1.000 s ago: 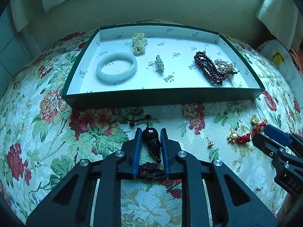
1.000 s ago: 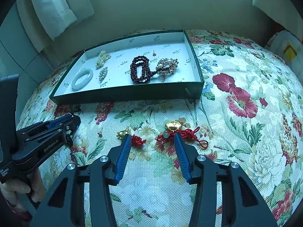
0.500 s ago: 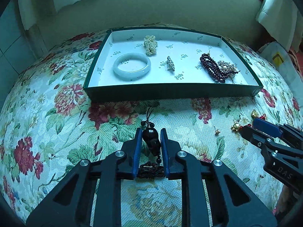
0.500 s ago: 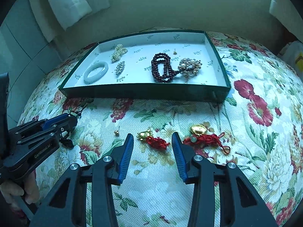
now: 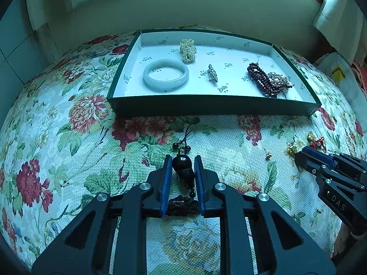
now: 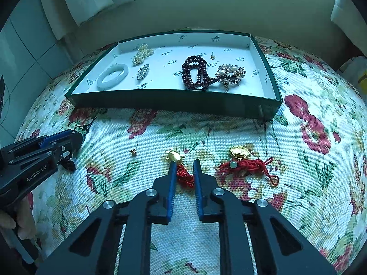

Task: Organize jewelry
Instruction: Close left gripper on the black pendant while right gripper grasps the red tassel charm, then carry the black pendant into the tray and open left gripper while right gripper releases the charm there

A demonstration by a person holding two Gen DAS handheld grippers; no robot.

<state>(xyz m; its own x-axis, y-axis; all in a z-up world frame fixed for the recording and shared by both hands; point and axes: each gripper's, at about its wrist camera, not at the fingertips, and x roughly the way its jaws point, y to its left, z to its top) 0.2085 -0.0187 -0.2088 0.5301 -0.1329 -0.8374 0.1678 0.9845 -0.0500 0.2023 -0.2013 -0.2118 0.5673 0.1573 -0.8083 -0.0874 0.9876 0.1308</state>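
Observation:
My left gripper [image 5: 183, 160] is shut on a black bead pendant [image 5: 182, 165] with a dark cord and tassel, held just above the floral cloth in front of the green tray [image 5: 206, 108]. My right gripper [image 6: 184, 163] is shut on a red knotted cord with a gold charm [image 6: 185, 176]. A second red cord with a gold lock charm [image 6: 243, 162] lies to its right. A small gold ear stud [image 6: 133, 151] lies to its left. The tray holds a pale jade bangle [image 5: 165, 74], a pearl cluster [image 5: 188, 50], a crystal brooch [image 5: 212, 73], a dark red bead strand [image 5: 261, 80] and a pearl brooch [image 5: 278, 81].
The tray [image 6: 174, 102] stands at the far side of the round floral-covered table [image 6: 309, 160]. A wall and white cloths stand behind it. The left gripper shows in the right wrist view [image 6: 75, 137]; the right gripper shows in the left wrist view [image 5: 300, 158].
My right gripper has moved left and closed on the red cord with the gold charm. My left gripper, still holding the black pendant, has pulled back from the tray.

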